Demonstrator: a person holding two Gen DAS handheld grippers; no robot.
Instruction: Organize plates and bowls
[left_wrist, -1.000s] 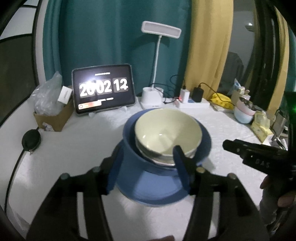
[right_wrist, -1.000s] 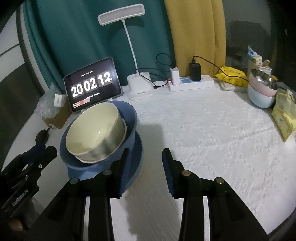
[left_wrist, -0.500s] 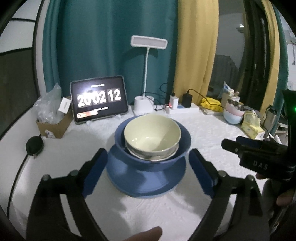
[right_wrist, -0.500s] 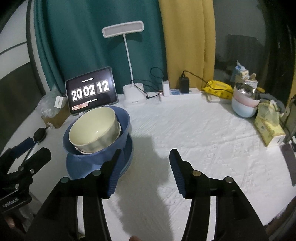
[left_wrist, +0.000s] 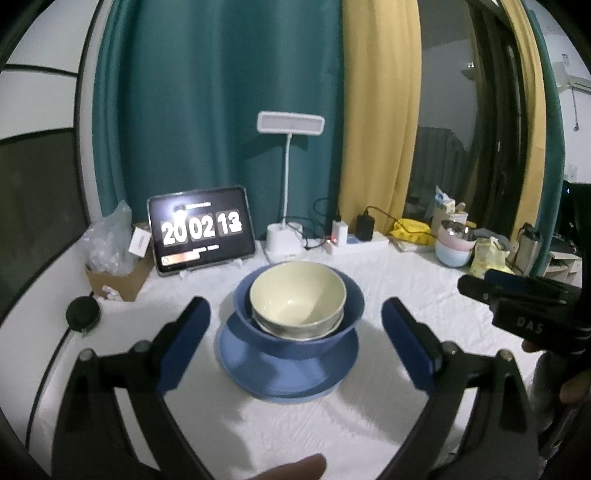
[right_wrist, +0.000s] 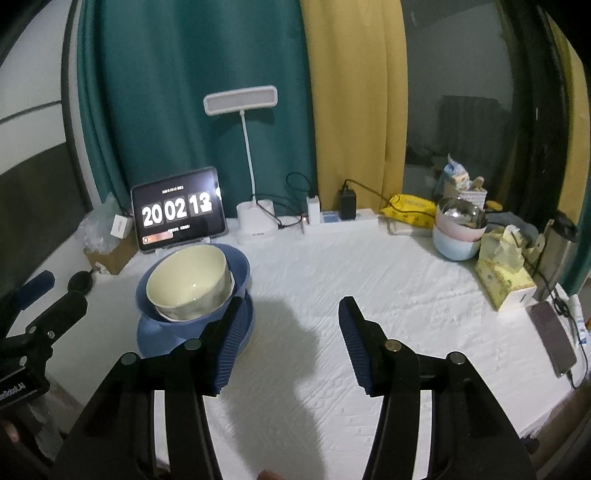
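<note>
Where the white textured tablecloth spreads across the table, a stack of crockery sits left of its middle: a cream bowl nested inside a blue bowl, with a pale rim of another dish showing between them, all resting on a blue plate. Every piece stands upright with its mouth facing up; in the right wrist view the cream bowl sits slightly tilted within the blue one. Being round, the stack has no long axis other than its vertical one.

Nearest to it, the left gripper hangs just short of the stack with its blue pads wide apart and still spreading, flanking the bowls without touching them; nothing is held. Off to the stack's right, the right gripper is about half open over bare cloth and grips nothing, its left pad passing in front of the plate's edge in that view.

Behind the stack a tablet leans showing a clock, beside a white desk lamp and a power strip with chargers. A cardboard box with plastic wrap stands at the far left, a black round object near it. Stacked pastel bowls, a tissue pack and a phone occupy the right side. Teal and yellow curtains hang behind, next to dark window glass.
</note>
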